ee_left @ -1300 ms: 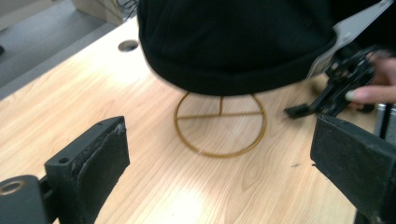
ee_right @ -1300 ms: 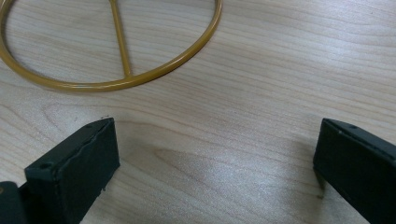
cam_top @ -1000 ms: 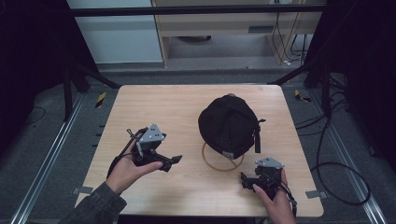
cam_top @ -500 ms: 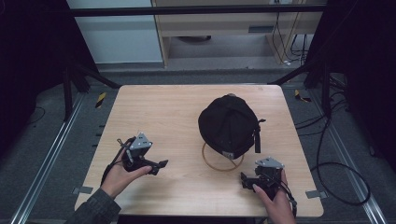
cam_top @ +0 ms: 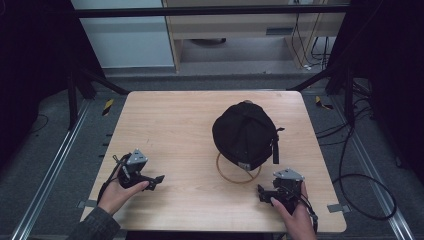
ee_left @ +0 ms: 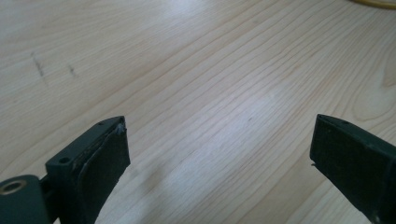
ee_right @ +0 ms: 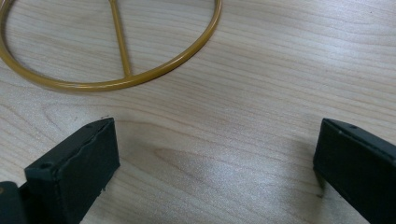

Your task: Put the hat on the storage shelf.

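Observation:
A black cap sits on a gold wire stand whose round base ring rests on the wooden table, right of centre. My left gripper lies low at the table's front left, held by a hand, jaws wide apart over bare wood. My right gripper rests at the front right, just short of the ring, open with nothing between its jaws. In the right gripper view the gold ring with its straight spoke lies just ahead of the jaws.
The table's front edge runs close behind both hands. Black frame bars and cables flank the table on the floor. A low shelf unit stands beyond the far edge.
My left gripper has pulled back toward the front left corner and dropped lower to the table. The right gripper and the cap have stayed put.

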`<move>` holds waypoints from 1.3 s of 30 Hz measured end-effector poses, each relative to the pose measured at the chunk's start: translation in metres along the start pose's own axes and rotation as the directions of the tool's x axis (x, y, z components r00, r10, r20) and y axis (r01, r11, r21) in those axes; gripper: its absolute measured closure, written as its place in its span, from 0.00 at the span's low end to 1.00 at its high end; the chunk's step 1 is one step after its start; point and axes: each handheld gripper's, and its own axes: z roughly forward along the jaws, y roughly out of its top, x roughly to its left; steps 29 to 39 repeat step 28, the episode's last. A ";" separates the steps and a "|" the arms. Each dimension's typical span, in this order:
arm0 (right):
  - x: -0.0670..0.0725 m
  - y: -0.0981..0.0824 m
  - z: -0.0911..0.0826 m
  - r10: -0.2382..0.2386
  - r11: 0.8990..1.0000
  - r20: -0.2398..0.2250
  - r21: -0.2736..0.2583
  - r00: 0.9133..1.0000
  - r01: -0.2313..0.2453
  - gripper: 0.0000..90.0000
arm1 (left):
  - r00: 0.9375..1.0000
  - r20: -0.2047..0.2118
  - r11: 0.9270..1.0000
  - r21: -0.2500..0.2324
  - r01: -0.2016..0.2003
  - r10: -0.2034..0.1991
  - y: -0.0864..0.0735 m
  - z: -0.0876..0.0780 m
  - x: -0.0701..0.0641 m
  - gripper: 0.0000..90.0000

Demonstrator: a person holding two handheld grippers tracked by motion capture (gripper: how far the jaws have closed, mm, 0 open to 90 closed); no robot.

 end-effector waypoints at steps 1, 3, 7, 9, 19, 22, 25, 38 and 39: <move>0.000 0.000 0.000 0.000 1.000 0.000 0.000 1.000 0.000 0.00 | 1.000 -0.003 1.000 0.005 0.011 -0.011 -0.005 0.001 0.003 0.05; 0.000 0.000 0.000 -0.001 1.000 0.000 0.000 1.000 0.001 0.00 | 1.000 -0.007 1.000 0.012 0.017 -0.017 -0.008 0.001 0.006 0.05; 0.000 0.000 0.000 -0.001 1.000 0.000 0.001 1.000 0.001 0.00 | 0.999 -0.018 0.999 0.021 0.029 -0.029 -0.016 0.004 0.011 0.04; 0.000 0.000 0.000 -0.001 1.000 0.000 0.001 1.000 0.001 0.00 | 0.999 -0.024 0.999 0.022 0.036 -0.036 -0.020 0.005 0.013 0.04; 0.000 0.000 0.000 -0.001 1.000 0.000 0.000 1.000 0.001 0.00 | 0.997 -0.060 0.999 0.012 0.039 -0.038 -0.031 0.013 0.023 0.03; 0.000 0.000 0.000 -0.001 1.000 0.000 0.000 1.000 0.001 0.00 | 0.997 -0.063 0.999 -0.008 0.039 -0.039 -0.034 0.014 0.026 0.00; 0.000 0.000 0.000 0.000 1.000 0.000 0.000 1.000 0.000 0.00 | 0.997 -0.063 0.999 -0.017 0.042 -0.043 -0.035 0.014 0.029 0.00; 0.000 0.000 0.000 0.001 1.000 0.000 0.000 1.000 -0.001 0.00 | 0.997 -0.064 0.999 -0.018 0.046 -0.047 -0.036 0.014 0.029 0.00; 0.000 0.000 0.000 0.001 1.000 0.000 0.000 1.000 -0.001 0.00 | 0.997 -0.064 0.999 -0.018 0.046 -0.047 -0.036 0.014 0.029 0.00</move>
